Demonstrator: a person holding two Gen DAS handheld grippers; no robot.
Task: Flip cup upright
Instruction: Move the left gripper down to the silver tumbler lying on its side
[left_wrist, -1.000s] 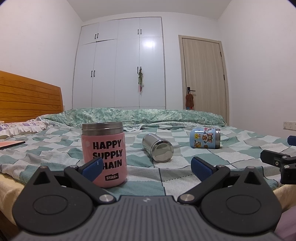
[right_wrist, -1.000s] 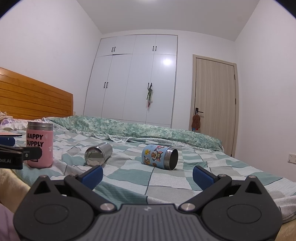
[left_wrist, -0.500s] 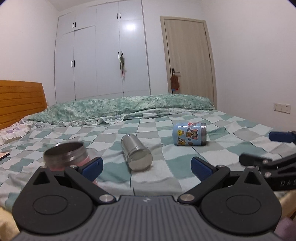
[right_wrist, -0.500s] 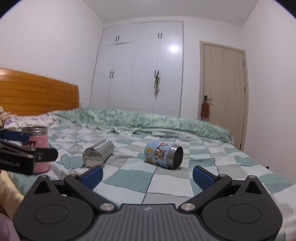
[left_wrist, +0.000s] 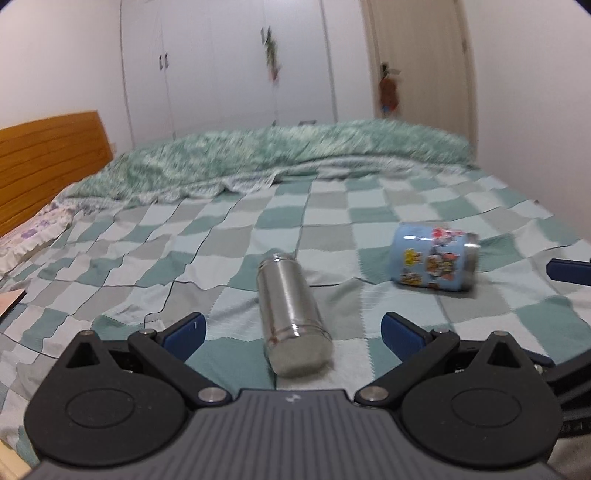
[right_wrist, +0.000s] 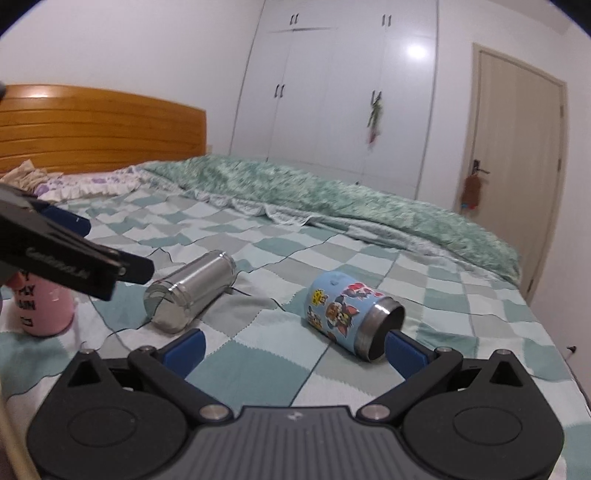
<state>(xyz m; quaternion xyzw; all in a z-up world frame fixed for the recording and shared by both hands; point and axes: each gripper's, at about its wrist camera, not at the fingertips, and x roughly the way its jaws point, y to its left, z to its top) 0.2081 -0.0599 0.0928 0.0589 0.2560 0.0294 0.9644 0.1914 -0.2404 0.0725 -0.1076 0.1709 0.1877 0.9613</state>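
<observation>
While both grippers hover low over the checked bedspread (left_wrist: 332, 206), the left gripper (left_wrist: 293, 330) is spread wide and empty, with the steel cup (left_wrist: 290, 306) lying on its side between its fingers, base toward the camera. The right gripper (right_wrist: 295, 345) is also wide and empty; the blue sticker cup (right_wrist: 349, 314) lies on its side, its open mouth seemingly just beside the right fingertip (right_wrist: 404, 352). A pink cup (right_wrist: 38, 310) stands upright at far left.
</observation>
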